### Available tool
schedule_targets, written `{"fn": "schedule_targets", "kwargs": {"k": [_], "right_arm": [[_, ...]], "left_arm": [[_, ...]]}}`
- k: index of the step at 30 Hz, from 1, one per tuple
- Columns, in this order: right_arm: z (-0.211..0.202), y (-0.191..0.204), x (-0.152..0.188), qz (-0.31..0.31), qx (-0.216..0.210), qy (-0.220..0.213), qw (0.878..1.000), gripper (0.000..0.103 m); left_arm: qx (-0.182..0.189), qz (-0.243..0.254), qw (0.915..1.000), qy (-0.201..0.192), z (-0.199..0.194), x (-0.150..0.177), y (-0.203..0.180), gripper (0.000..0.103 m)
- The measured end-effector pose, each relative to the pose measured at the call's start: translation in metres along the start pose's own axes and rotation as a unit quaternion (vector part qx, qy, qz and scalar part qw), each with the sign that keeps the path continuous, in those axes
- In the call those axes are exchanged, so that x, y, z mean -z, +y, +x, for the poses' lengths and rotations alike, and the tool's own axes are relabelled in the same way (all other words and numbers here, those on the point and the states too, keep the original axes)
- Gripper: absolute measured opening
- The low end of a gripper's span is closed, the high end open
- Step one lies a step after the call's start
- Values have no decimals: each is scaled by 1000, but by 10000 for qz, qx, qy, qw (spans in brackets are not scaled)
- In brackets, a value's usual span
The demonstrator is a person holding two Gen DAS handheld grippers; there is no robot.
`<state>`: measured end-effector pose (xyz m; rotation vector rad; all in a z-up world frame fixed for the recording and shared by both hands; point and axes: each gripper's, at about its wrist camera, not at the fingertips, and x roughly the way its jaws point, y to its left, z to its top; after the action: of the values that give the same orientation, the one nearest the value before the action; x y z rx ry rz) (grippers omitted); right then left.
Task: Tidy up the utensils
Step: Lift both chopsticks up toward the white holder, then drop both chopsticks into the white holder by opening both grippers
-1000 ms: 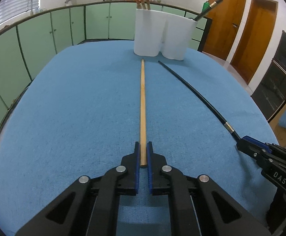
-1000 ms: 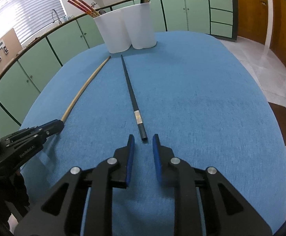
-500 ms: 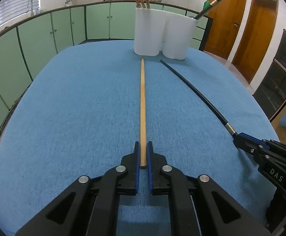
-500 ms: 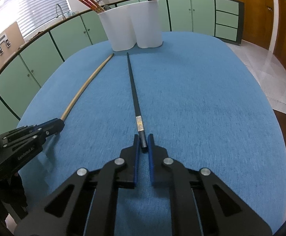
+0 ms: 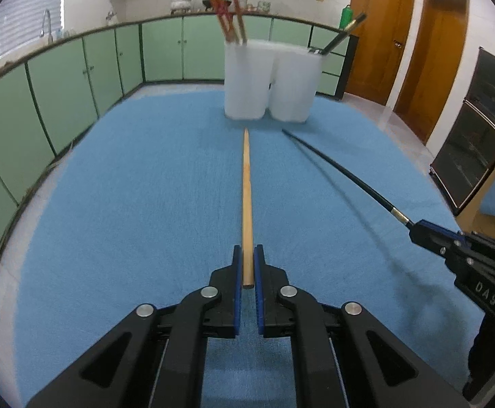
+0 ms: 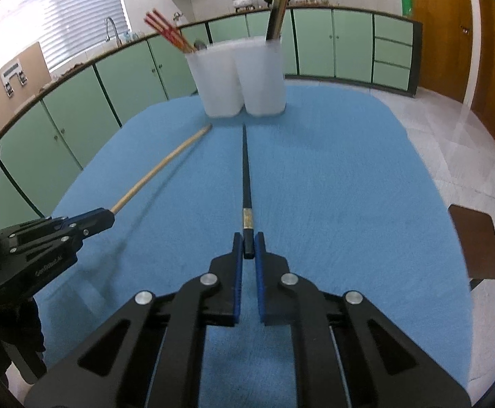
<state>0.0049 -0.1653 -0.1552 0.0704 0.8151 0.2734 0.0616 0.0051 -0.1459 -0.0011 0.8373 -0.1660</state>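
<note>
My left gripper (image 5: 246, 255) is shut on the near end of a light wooden chopstick (image 5: 246, 197), held just above the blue cloth and pointing at the white two-part holder (image 5: 267, 81). My right gripper (image 6: 247, 243) is shut on the near end of a black chopstick (image 6: 245, 170) with a gold band, also raised and pointing at the holder (image 6: 240, 78). Red chopsticks (image 5: 227, 23) stand in the holder's left cup and dark ones (image 6: 278, 10) in its right cup. Each gripper shows in the other's view, the right gripper (image 5: 431, 234) and the left gripper (image 6: 94, 221).
A blue cloth (image 5: 128, 187) covers the table. Green cabinets (image 5: 60, 85) run along the left and back. Wooden doors (image 5: 383, 34) and a dark oven (image 5: 478, 129) stand to the right. A brown stool (image 6: 478, 244) is beside the table's right edge.
The right gripper closed on the black chopstick's end. Both grippers have lifted their chopsticks off the cloth, and the holder now appears lower and nearer in both views.
</note>
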Motion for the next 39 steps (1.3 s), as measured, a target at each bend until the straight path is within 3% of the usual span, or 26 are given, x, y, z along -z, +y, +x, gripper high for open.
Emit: {"fn": "schedule_targets", "kwargs": {"k": [8,18,33,39], "right_arm": [[-38,1,-29,-54,23,-534,9986,6],[-85,3,-90,-295,-102,-1173,9926,6],[-117,3,-173,-423,-422,-1470,9873,6],[-123,1,-232,-442,-432,-1916,9795,6]], "left_arm": [[47,65,9985,-536,-40,-28,5,7],[235,337,9890,-1417,-94,-88,-1,7],[753,540,9786,-1838,-119,-138,-18,7],[684,685,9670,-2359,-124,-196,-26,6]]}}
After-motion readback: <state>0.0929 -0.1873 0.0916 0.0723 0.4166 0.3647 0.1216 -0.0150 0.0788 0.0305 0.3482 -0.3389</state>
